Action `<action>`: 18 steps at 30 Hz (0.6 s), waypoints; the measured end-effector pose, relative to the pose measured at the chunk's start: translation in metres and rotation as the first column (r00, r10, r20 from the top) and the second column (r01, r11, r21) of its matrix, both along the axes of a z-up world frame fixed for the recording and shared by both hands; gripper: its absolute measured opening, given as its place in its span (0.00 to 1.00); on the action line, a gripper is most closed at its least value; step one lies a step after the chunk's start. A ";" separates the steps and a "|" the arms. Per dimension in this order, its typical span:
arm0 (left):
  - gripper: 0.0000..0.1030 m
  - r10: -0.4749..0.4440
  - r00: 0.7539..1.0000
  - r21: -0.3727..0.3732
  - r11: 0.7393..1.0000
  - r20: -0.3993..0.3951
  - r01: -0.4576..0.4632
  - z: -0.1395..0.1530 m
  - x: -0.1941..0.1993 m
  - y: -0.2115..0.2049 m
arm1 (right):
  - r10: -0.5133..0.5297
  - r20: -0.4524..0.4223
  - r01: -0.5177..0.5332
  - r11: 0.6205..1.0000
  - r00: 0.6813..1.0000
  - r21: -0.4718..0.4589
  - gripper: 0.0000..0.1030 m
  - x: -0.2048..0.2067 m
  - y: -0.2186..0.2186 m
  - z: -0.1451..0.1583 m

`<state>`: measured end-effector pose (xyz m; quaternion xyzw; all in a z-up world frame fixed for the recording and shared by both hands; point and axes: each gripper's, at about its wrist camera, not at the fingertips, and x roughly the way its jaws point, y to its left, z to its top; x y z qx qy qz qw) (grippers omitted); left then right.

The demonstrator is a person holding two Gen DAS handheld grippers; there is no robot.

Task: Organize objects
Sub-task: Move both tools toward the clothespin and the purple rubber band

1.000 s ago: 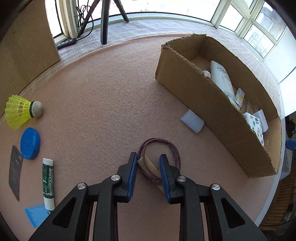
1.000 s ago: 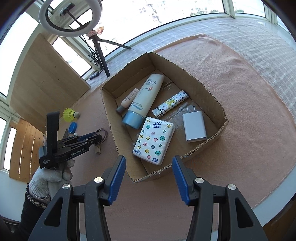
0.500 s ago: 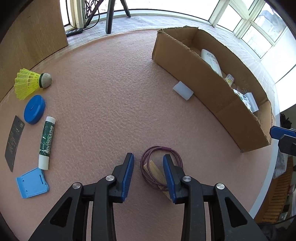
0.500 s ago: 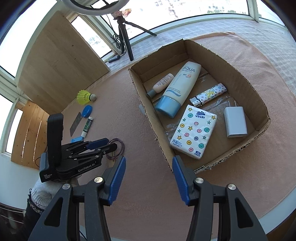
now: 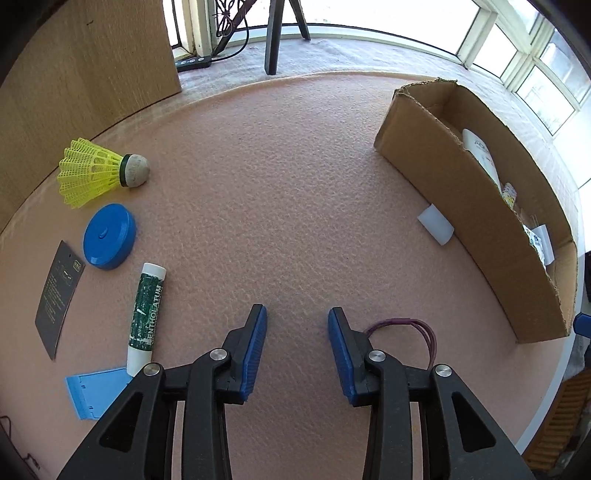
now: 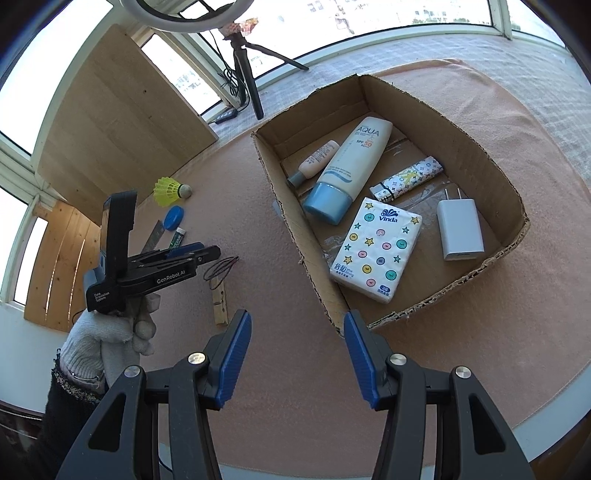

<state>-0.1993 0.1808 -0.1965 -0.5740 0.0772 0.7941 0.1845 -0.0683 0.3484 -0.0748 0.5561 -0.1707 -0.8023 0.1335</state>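
My left gripper (image 5: 297, 317) is open and empty above the pink mat. A purple hair-tie loop (image 5: 417, 332) lies just right of its right finger, half hidden. A green Mentholatum tube (image 5: 146, 314), blue round lid (image 5: 109, 236), yellow shuttlecock (image 5: 99, 173), dark card (image 5: 59, 295) and blue flat piece (image 5: 92, 391) lie at the left. The cardboard box (image 6: 295, 206) holds a sunscreen tube (image 6: 351, 166), tissue pack (image 6: 376, 251) and charger (image 6: 460, 232). My right gripper (image 6: 297, 325) is open and empty before the box's near corner. The loop (image 6: 221, 267) and a wooden clothespin (image 6: 219, 302) lie by the left gripper (image 6: 218, 253).
A white block (image 5: 436, 225) lies against the box's outer wall. A wooden panel (image 5: 74, 66) stands at the back left, with a tripod leg (image 5: 273, 33) and a power strip (image 5: 194, 62) behind the mat. The table edge (image 5: 554, 398) runs at the right.
My left gripper has opened wider and swung left, so the hair-tie loop now sits to the right of its fingers. The right gripper view shifted slightly; its jaws stay open.
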 end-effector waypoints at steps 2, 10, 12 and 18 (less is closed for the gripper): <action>0.37 0.017 1.000 -0.015 1.000 -0.010 -0.017 0.001 0.007 -0.011 | 0.006 0.002 -0.006 1.000 1.000 -0.003 0.47 -0.002 -0.002 -0.001; 0.38 -0.014 1.000 0.103 0.995 0.024 0.011 0.017 0.030 -0.019 | 0.065 0.009 -0.065 0.998 0.998 -0.004 0.47 -0.009 -0.029 -0.004; 0.38 -0.041 0.999 0.106 0.994 0.023 0.038 0.017 0.025 -0.006 | 0.076 0.011 -0.076 0.997 0.997 -0.005 0.47 -0.011 -0.034 -0.005; 0.38 -0.157 0.986 -0.007 0.988 0.052 0.157 -0.005 0.010 0.032 | 0.093 0.019 -0.093 0.996 0.995 -0.005 0.47 -0.009 -0.041 -0.006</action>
